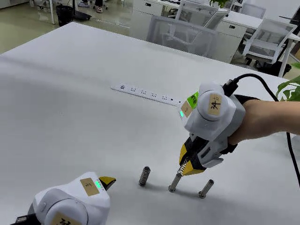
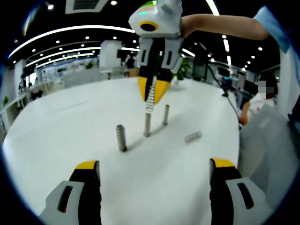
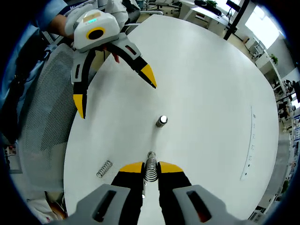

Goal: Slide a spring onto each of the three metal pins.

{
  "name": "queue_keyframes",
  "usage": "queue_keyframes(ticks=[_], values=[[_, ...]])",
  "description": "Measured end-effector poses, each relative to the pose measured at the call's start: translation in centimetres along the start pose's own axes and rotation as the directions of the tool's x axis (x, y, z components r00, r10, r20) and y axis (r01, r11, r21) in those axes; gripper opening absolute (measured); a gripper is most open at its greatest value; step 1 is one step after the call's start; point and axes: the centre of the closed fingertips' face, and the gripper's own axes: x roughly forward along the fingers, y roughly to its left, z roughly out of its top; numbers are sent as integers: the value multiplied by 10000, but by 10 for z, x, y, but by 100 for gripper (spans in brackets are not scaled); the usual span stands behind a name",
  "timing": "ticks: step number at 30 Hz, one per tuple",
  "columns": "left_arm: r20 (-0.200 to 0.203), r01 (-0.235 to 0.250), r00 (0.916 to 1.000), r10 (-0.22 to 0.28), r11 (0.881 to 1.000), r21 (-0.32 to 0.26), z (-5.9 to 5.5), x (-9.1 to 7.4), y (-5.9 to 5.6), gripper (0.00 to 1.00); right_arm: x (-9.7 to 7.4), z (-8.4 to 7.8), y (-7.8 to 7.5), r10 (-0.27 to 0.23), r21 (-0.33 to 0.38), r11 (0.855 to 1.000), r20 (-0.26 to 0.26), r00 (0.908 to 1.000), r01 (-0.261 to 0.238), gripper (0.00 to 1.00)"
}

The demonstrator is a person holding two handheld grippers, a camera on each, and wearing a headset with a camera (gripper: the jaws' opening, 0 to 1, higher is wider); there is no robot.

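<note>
The white table (image 1: 93,93) takes most of the head view. Over its near part is the right gripper (image 1: 186,169), held by a hand (image 1: 255,119) that comes in from the right side. This gripper points down, and its jaws are pressed together on a spring (image 1: 182,166), which hangs upright between the yellow tips. The left gripper (image 2: 154,164) is low over the table at the near left, with its jaws spread wide apart. A long power strip (image 1: 145,93) lies flat on the table, well apart from the work. Three metal pins stand in a row in front of the grippers. The left pin (image 1: 144,176) already carries a coil around it. The middle pin (image 1: 174,183) is directly under the lower end of the held spring; whether they touch, I cannot tell. The right pin (image 1: 205,188) is bare. In the left gripper view a loose spring (image 2: 192,137) lies on its side on the table, near the row of pins.
</note>
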Motion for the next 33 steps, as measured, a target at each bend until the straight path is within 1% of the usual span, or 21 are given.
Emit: queue_keyframes(ticks=[3, 10, 14, 18, 22, 33], values=[[-35, 28, 10000, -28, 10000, -14, -1, 0, 0, 98, 1, -2, -1, 15, -66, 10000, -117, 9999, -15, 12], [-145, 32, 9999, -32, 10000, -36, -6, 0, -1, 98, 2, 2, -1, 57, -136, 9999, -49, 10000, -57, 12], [-162, 28, 9999, -30, 9999, -96, -7, -1, -1, 97, 3, 2, -1, 98, -283, 9995, -168, 9998, -103, 12], [-175, -5, 9998, 2, 9999, -161, -9, -2, 1, 97, 5, 2, -1, 91, -288, 9995, -190, 9998, -96, 12], [-194, 12, 9998, -16, 9998, -175, -10, -2, 1, 97, 6, -1, -1, 121, -311, 9994, -314, 9994, -131, 12], [-158, 54, 9999, -57, 9998, -207, -9, -2, -1, 96, 9, -3, 0, 111, -333, 9994, -402, 9991, -124, 13]])
